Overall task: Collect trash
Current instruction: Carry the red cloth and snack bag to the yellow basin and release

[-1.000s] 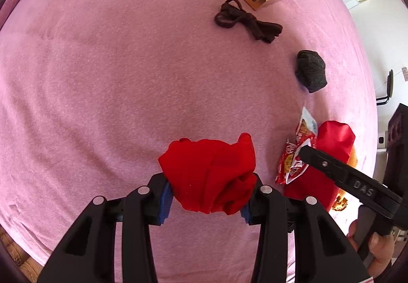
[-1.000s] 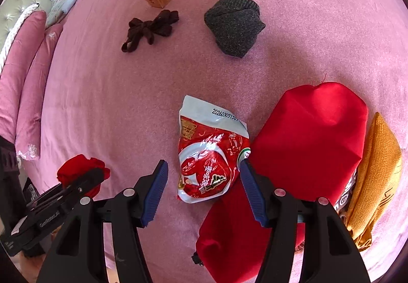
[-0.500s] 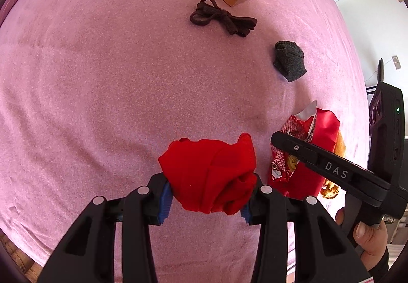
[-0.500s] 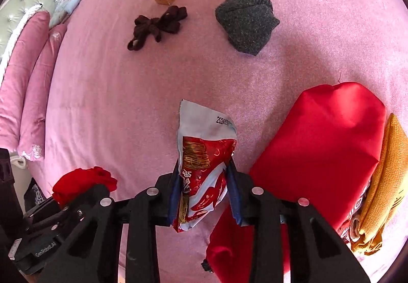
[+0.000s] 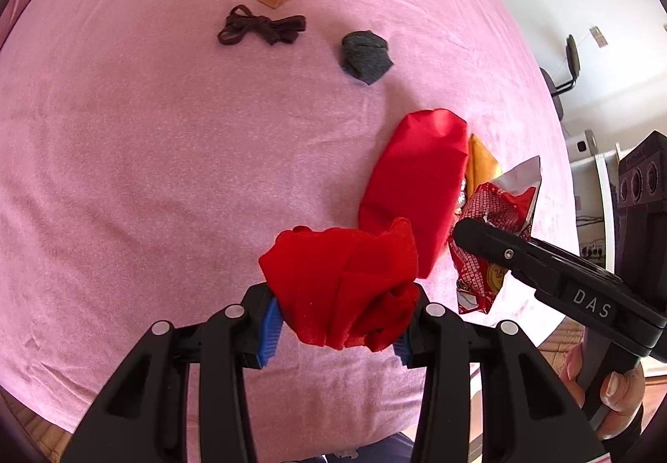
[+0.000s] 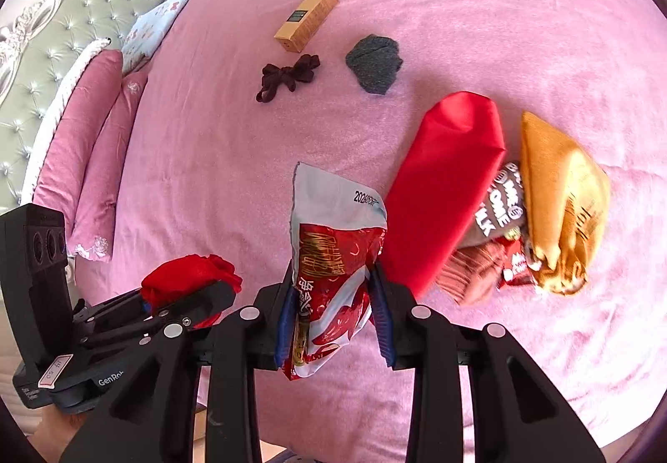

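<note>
A crumpled red-and-white snack wrapper (image 6: 333, 254) hangs above the pink bed (image 6: 458, 4), pinched upright by my right gripper (image 6: 331, 308), which is shut on its lower half. From the left wrist view the same wrapper (image 5: 496, 204) sticks up behind one black finger (image 5: 500, 250) of the right gripper. My left gripper (image 5: 337, 321) is shut on a wad of red cloth (image 5: 346, 283) that bulges out over its blue pads. It holds that wad (image 6: 187, 279) just left of the right gripper.
On the bed lie a red bag (image 6: 450, 179), an orange bag (image 6: 558, 192) with more wrappers (image 6: 500, 208) between them, a grey cloth lump (image 6: 373, 64), a dark brown knotted cord (image 6: 287, 81) and a tan box (image 6: 306, 18). Pink pillows (image 6: 91, 154) and a tufted headboard (image 6: 54, 37) are at the left.
The right gripper closed on the snack wrapper and lifted it off the bed. Both grippers rose and pulled back; the left one kept its hold on the red cloth.
</note>
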### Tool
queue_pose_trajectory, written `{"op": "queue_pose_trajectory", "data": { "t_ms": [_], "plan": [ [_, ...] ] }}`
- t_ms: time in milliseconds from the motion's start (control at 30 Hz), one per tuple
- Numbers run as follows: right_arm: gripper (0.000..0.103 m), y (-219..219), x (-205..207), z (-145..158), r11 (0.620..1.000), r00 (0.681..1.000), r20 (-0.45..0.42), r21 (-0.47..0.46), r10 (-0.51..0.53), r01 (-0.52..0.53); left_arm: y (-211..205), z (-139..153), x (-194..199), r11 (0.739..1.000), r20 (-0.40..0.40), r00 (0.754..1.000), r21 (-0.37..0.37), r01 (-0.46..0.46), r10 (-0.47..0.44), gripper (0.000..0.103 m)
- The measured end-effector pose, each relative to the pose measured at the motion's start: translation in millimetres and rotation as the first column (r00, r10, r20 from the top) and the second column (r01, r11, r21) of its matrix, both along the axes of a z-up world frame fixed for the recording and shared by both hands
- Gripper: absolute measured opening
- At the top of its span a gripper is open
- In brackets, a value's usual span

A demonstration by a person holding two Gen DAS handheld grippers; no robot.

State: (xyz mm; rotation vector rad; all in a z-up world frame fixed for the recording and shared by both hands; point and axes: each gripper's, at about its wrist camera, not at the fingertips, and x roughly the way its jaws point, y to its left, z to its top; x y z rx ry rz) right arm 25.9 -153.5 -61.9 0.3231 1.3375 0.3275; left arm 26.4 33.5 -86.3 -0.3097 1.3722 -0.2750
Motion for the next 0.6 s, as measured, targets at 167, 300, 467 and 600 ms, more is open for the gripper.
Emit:
{"op": "queue_pose_trajectory", "data": {
  "t_ms": [167, 300, 467, 600],
  "plan": [
    [0.032, -46, -36, 10, 0.995, 0.995, 0.004, 0.005, -0.098, 0.098, -40, 11, -18, 0.995, 0.008, 0.995, 0.0, 0.098, -0.098, 0.042],
    [0.032, -97, -71, 14, 0.98, 0.98, 0.001, 0.011, -0.198, 0.198, -90, 13, -41, 0.977, -0.004, 0.977, 0.01, 0.212, -0.212, 0.042],
    [0.032, -168, -125, 17, 0.952, 0.952, -0.006, 0.008, -0.305, 0.305, -167, 13, -73, 0.941, -0.024, 0.941, 0.012, 0.338, -0.338, 0.042],
    [0.032, -227, -173, 22, 0.925, 0.925, -0.004, -0.007, -0.38, 0.38, -233, 17, -103, 0.902, -0.023, 0.902, 0.002, 0.431, -0.431, 0.042]
  ]
}}
